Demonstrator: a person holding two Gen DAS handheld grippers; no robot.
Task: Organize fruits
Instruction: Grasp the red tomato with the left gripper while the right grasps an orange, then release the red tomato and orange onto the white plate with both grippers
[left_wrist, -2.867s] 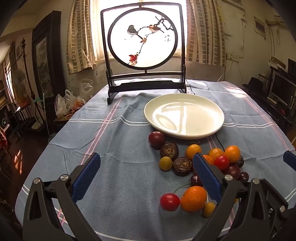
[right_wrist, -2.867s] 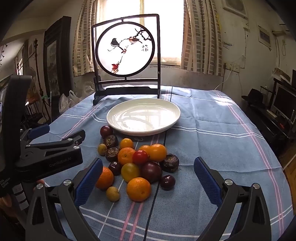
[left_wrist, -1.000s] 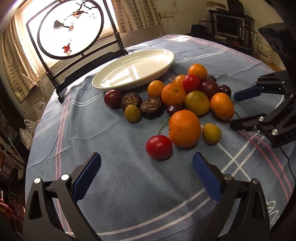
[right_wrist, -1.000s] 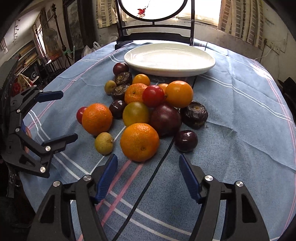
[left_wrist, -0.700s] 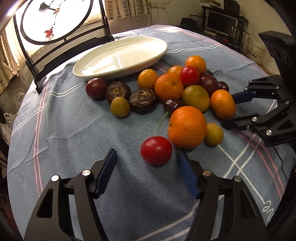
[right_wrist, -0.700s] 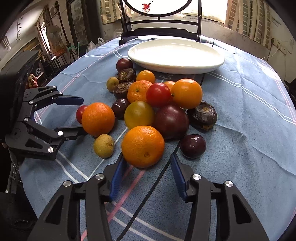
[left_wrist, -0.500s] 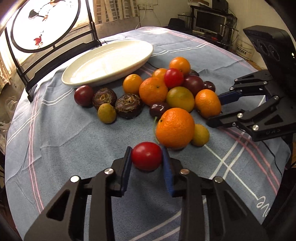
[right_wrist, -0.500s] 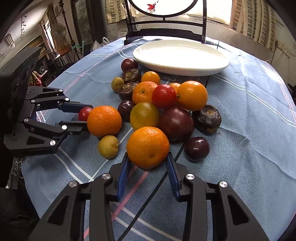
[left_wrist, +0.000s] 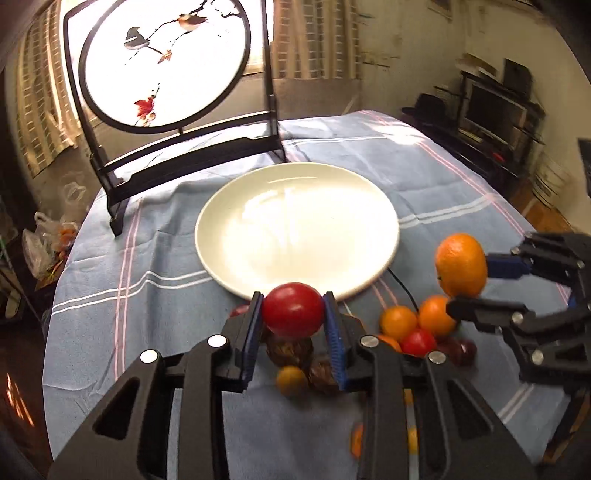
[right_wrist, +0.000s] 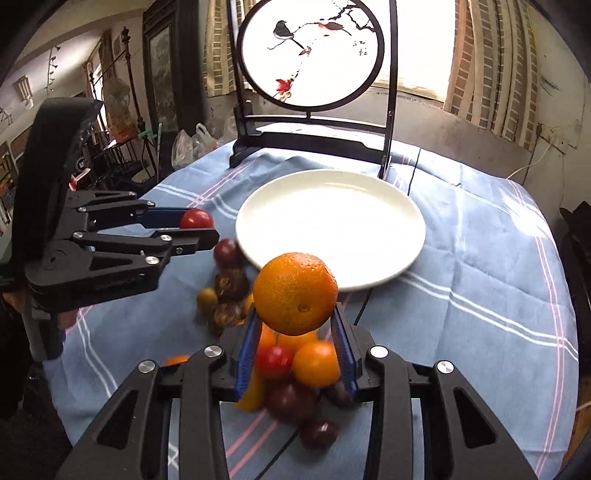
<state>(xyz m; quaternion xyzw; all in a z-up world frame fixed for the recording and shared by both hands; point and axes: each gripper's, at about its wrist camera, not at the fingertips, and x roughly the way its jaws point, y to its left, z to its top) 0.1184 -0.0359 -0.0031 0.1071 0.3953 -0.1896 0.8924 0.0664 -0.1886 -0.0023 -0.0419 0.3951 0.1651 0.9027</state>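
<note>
Plate glossy white, looks ceramic, strong glare. Tablecloth matt woven cloth, wrinkled. Tomato smooth, shiny skin. Orange dimpled, slightly glossy peel. Left gripper and right gripper: matt black plastic bodies, ribbed blue pads, shiny metal screws. Screen frame at far side, dark, smooth, semi-gloss.

A blue cloth with white and pink stripes covers the table ahead of the claws. Beyond its far edge stands a black-framed round screen painted with birds and red leaves, backlit by a window with checked curtains. Plastic bags lie far left of the claws; a dark monitor sits far right.
</note>
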